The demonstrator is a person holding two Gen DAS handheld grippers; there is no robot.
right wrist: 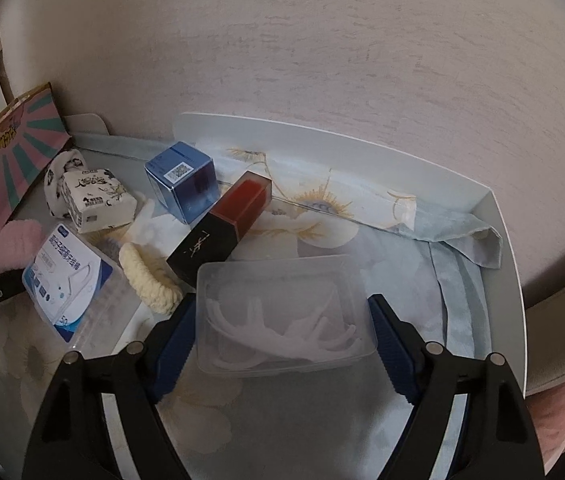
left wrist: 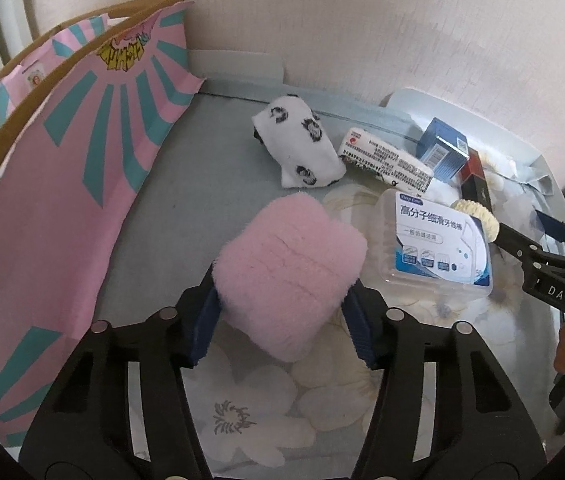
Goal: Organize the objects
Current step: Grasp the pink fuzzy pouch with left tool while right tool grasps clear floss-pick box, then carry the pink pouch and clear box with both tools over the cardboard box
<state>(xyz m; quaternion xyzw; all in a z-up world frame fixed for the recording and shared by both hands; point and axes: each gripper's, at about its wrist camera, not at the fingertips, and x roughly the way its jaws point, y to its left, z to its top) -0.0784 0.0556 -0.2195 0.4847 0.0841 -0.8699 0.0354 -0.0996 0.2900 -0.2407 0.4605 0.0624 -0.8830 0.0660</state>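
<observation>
In the left wrist view, a pink fluffy bundle (left wrist: 288, 276) is held pinched between the fingers of the left gripper (left wrist: 282, 326), above the floral cloth (left wrist: 250, 392) beside the pink carton (left wrist: 42, 208). The carrying step seems to be in hand; a set-down spot is called for next. Its long axis runs away from the camera, slightly leftward.

In the right wrist view, the right gripper (right wrist: 282, 340) is spread wide around a clear plastic box (right wrist: 282, 312) of floss picks (firm contact on both sides cannot be confirmed). Closing would be needed next. The box lies flat, long axis across the fingers, on the white tray (right wrist: 510, 280).
</observation>
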